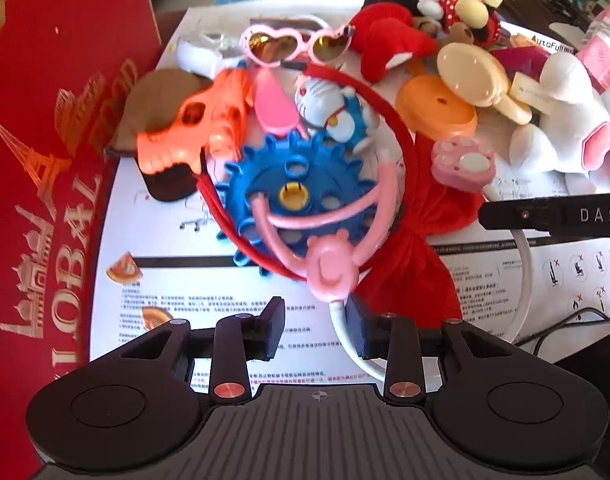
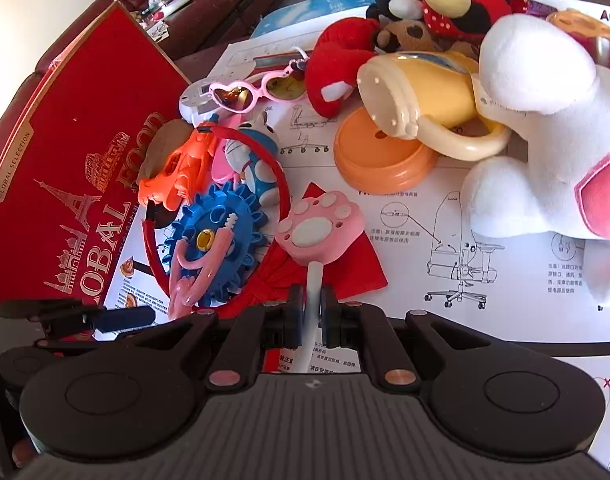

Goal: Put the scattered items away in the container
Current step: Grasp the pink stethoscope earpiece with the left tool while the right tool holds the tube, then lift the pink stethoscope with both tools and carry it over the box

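Paper-covered table [image 2: 445, 216], one red box [image 2: 65, 152], one blue gear [image 2: 217, 240], right gripper [image 2: 313, 312] fingers pinching paw-fan stem [image 2: 313, 280], left gripper [image 1: 315, 328] fingers wide

Table [image 2: 209, 60] covered by printed instruction sheets [image 2: 485, 216]. Resting directly on the sheets: orange lid [image 2: 379, 160], white plush [image 2: 545, 128], red box [image 1: 45, 140], red bow [image 1: 409, 248].

My right gripper [image 2: 313, 316] pads hide stretch of white cable [image 2: 313, 280] below pink paw gadget [image 2: 320, 226]; cable's lower end lost behind my gripper body. Red box [image 1: 45, 140] cut by left frame edge, first letters of gold lettering missing. Red headband [image 1: 389, 120] partly buried under blue gear [image 1: 293, 196] beside box. White plush [image 2: 545, 120] cut by right edge. Small print on instruction sheet [image 1: 225, 320] too fine to read.
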Motion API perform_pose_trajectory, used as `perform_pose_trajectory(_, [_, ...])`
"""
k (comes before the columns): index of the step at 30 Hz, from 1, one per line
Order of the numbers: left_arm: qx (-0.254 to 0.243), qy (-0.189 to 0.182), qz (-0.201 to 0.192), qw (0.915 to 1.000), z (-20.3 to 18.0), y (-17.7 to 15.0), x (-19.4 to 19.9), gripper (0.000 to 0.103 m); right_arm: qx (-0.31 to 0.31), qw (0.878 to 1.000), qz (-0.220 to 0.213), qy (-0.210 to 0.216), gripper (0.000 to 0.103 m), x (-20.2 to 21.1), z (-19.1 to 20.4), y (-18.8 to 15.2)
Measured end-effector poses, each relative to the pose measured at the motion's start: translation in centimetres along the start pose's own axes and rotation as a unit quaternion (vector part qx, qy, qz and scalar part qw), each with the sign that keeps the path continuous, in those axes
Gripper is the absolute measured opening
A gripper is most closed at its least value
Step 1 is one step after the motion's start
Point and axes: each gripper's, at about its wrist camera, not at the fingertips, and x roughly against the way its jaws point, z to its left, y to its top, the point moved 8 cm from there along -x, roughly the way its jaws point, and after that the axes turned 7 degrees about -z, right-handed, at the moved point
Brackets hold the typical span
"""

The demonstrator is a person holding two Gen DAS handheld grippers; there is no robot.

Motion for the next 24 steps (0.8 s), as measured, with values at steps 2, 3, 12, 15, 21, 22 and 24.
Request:
perform_pose_trajectory(2, [-0.007, 0.001, 0.002, 1.0, -0.3, -0.1, -0.3, 0.05, 0.002, 1.0, 0.002, 0.007, 0.01, -0.1, 0.5, 0.0])
perform_pose_trajectory(3, [-0.01, 0.002, 0.004, 0.9999, -0.5, -0.2, -0.6, 0.05, 0.005, 1.0, 0.002, 0.01, 0.01, -0.1, 0.8, 0.0])
perform_pose_trajectory(12, [-0.005, 0.013, -0.007, 0.9999, 0.0, -0.5, 0.2, 0.003, 0.019, 1.0, 0.0, 0.024, 0.01, 0.0, 2.5, 0.4])
perform_pose_trajectory(15, [0.006, 0.015, -0.022, 0.9996, 0.6, 0.0, 1.3, 0.003, 0.023, 0.999, -0.001, 0.03, 0.01, 0.0, 3.1, 0.3])
perform_pose_trajectory(21, [0.005, 0.022, -0.049, 0.9986, 0.2, 1.2, 2.4, 0.004, 0.03, 0.999, -0.011, 0.03, 0.01, 0.6, 3.6, 0.6])
perform_pose_trajectory(22, [0.004, 0.021, -0.054, 0.9983, 0.1, 1.5, 2.7, 0.004, 0.03, 0.999, -0.016, 0.028, 0.01, 0.9, 3.6, 0.8])
perform_pose_trajectory(24, [0.002, 0.018, -0.065, 0.9977, -0.1, 2.0, 3.2, 0.004, 0.03, 0.999, -0.024, 0.027, 0.01, 1.5, 3.5, 1.2])
